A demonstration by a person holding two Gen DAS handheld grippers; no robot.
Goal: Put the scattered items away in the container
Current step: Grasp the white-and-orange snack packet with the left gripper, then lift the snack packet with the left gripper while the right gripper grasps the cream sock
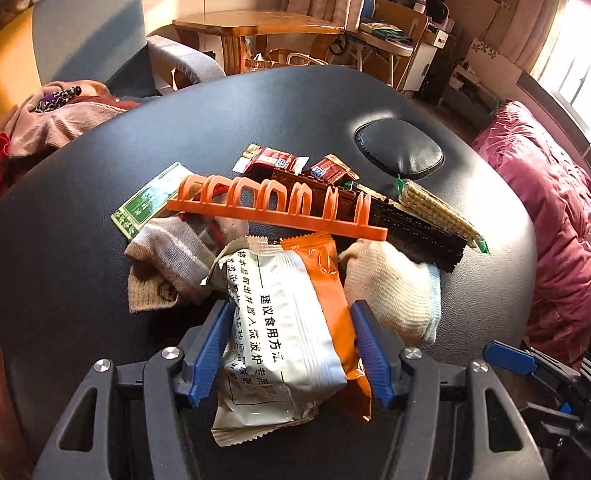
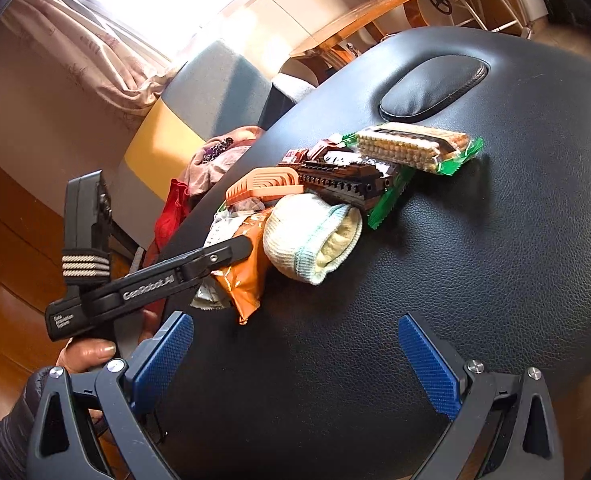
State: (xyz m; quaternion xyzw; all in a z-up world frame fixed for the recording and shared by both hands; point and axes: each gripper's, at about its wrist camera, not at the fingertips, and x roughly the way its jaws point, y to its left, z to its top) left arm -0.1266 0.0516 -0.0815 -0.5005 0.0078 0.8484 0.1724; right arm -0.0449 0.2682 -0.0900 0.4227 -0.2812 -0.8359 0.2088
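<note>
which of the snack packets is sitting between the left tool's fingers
The white and orange packet with black printed text, nearest the camera. The small red packets and the green-edged wafer pack lie farther back on the black padded table.

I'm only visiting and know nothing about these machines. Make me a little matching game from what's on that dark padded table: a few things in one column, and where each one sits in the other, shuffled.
Things:
1. white and orange snack packet
2. orange plastic rack
3. cream sock
4. wafer pack in green wrapper

Places:
A. far end of the pile, nearest the oval cushion
B. lying across the top of the pile
C. between the blue fingers of the left gripper
D. just right of the snack packet in the left wrist view

Pairs: 1-C, 2-B, 3-D, 4-A
</note>
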